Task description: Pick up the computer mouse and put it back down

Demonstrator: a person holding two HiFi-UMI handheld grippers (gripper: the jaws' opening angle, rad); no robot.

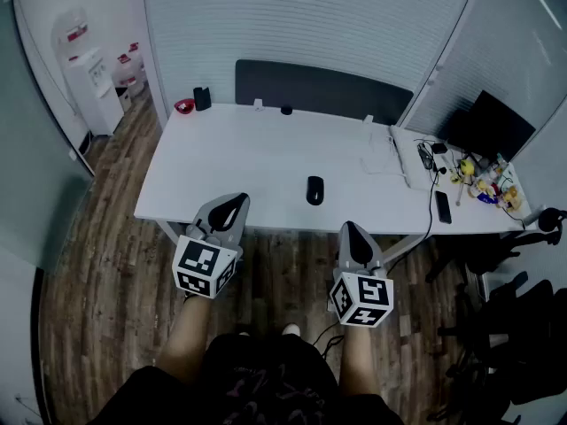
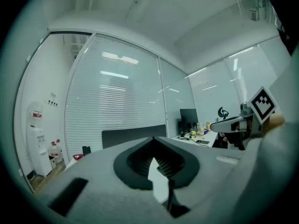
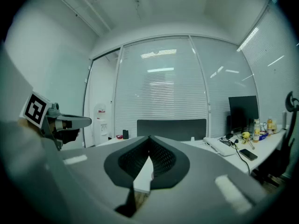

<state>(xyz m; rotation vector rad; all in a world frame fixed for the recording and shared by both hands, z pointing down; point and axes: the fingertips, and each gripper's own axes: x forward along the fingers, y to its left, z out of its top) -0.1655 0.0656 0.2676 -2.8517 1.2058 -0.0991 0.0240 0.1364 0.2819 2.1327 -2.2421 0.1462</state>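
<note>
Task thing: the computer mouse (image 1: 314,189) lies flat on the white tabletop (image 1: 221,153), near its front edge, with neither tool touching it.
Left tool (image 1: 240,198): the jaws are together with nothing between them. It is held short of the tabletop's front edge, above the wooden floor (image 1: 106,264).
Right tool (image 1: 348,227): the jaws are likewise closed and empty. It is held beside the left tool and also short of the edge.
Progress: judged as not yet begun. The mouse is neither lifted nor approached, and it lies well ahead of both tools.
Remaining: by this reading, one tool must reach forward, part its jaws, close on the mouse, raise it, and set it back down.
Head view alone: it shows the mouse, its place on the tabletop, and both tools set against the tabletop's edge.
Gripper views alone: each looks along its own closed jaw tips, and neither shows the mouse. The right gripper view shows the monitor (image 3: 243,113) and the water dispenser (image 3: 99,122) upright at eye level. Each view also catches the other tool at its margin.
</note>
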